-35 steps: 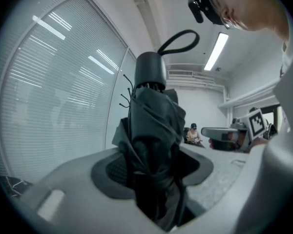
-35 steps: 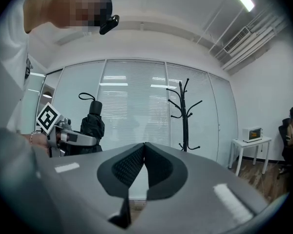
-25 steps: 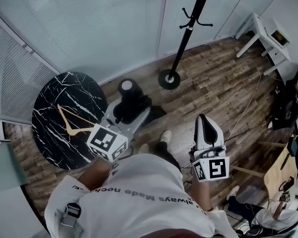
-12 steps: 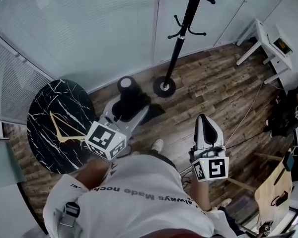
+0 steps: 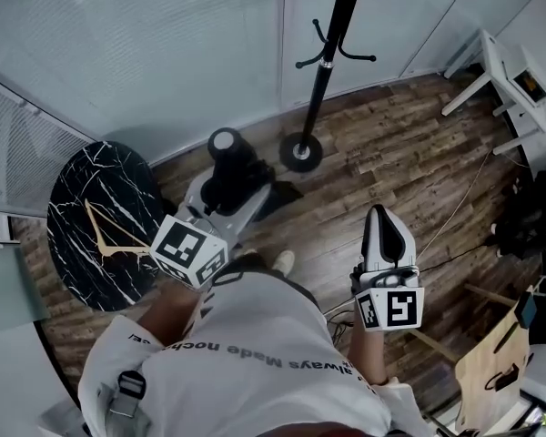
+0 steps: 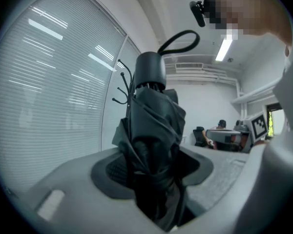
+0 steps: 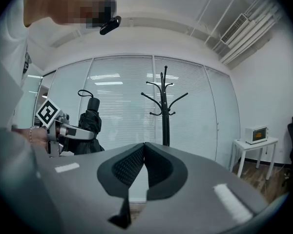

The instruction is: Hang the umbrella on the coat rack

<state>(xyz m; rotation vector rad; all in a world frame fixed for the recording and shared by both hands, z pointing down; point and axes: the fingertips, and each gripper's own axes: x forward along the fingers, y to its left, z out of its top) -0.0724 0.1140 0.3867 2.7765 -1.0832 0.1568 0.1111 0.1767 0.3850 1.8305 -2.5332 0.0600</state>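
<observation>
so left gripper (image 5: pixel 230 188) was clamped on the folded umbrella (image 6: pixel 154 130), right gripper (image 7: pixel 143 155) shut, empty; best kept its loop (image 6: pixel 177 34) upright and aimed for a coat rack (image 7: pixel 164 108) hook.

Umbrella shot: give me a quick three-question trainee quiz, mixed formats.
1. True or false: the right gripper has its jaws together with nothing between them.
2. Which holds the folded umbrella? A: left gripper. B: right gripper. C: neither.
3. Is the umbrella hanging on the coat rack yet?
Key: 1 true; 2 A; 3 no, it is in the gripper, apart from the rack.
</observation>
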